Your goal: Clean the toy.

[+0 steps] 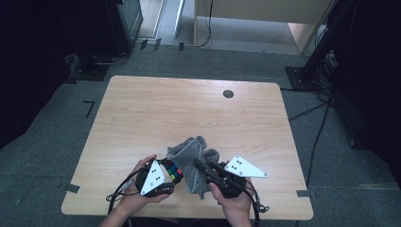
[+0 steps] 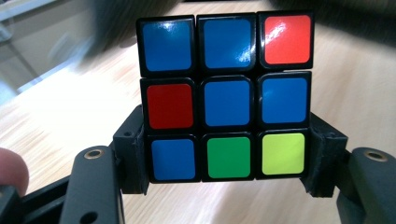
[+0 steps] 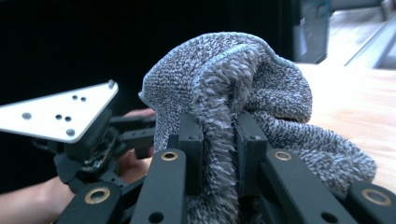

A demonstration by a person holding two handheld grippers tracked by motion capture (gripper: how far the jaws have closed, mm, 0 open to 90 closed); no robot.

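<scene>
A scrambled Rubik's cube (image 2: pixel 226 98) with mostly blue stickers facing the camera sits clamped between the jaws of my left gripper (image 2: pixel 226 158). In the high view the cube (image 1: pixel 173 171) is held just above the table's near edge by the left gripper (image 1: pixel 166 176). A grey fluffy cloth (image 3: pixel 233 93) is pinched between the jaws of my right gripper (image 3: pixel 220 154), bunched up above them. From above, the cloth (image 1: pixel 194 156) trails onto the table beside the cube, with the right gripper (image 1: pixel 204 169) shut on its near part.
The light wooden table (image 1: pixel 189 109) has a round dark grommet (image 1: pixel 228 93) near its far edge. Cables and stand bases lie on the grey floor around it. The other gripper's grey plate (image 3: pixel 60 112) is close on the left in the right gripper view.
</scene>
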